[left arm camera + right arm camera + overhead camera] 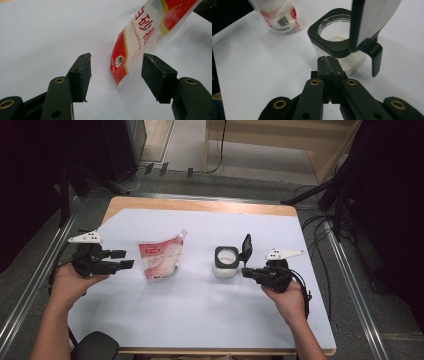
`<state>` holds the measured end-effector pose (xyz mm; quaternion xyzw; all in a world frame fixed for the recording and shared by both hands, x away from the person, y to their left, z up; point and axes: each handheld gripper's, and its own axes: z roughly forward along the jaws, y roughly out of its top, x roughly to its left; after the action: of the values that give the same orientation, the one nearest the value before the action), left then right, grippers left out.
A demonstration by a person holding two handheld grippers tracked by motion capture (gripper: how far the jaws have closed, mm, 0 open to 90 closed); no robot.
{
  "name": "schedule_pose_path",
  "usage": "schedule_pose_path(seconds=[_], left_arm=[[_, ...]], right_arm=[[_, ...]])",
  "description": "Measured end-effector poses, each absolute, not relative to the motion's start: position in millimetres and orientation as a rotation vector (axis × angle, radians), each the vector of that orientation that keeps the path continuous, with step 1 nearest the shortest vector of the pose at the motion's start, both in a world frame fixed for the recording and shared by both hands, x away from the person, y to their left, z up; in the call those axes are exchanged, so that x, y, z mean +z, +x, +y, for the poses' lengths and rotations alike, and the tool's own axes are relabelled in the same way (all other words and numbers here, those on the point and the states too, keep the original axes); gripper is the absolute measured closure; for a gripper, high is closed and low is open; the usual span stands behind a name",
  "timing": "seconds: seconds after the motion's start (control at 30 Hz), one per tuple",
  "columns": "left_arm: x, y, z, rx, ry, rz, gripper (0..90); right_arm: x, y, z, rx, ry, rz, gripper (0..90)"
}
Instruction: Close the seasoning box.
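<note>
The soft, floppy sugar bag stands between the open left gripper pads; pinch its top gently. The right gripper is clenched on nothing.

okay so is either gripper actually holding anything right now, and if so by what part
Nothing is held. The left gripper is open, its pads either side of the sugar pouch corner without pressing it. The right gripper is shut on nothing, just short of the jar.
</note>
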<state>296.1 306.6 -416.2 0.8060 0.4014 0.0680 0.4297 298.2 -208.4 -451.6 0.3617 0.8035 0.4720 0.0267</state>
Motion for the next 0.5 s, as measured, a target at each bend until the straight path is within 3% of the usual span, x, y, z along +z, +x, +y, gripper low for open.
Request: schedule_pose_path(seconds=[0.5], left_arm=[[-422, 301, 306, 0.191, 2.013, 1.065, 41.3]], right_arm=[[-454, 311, -214, 1.437, 1.166, 2.445, 90.0]])
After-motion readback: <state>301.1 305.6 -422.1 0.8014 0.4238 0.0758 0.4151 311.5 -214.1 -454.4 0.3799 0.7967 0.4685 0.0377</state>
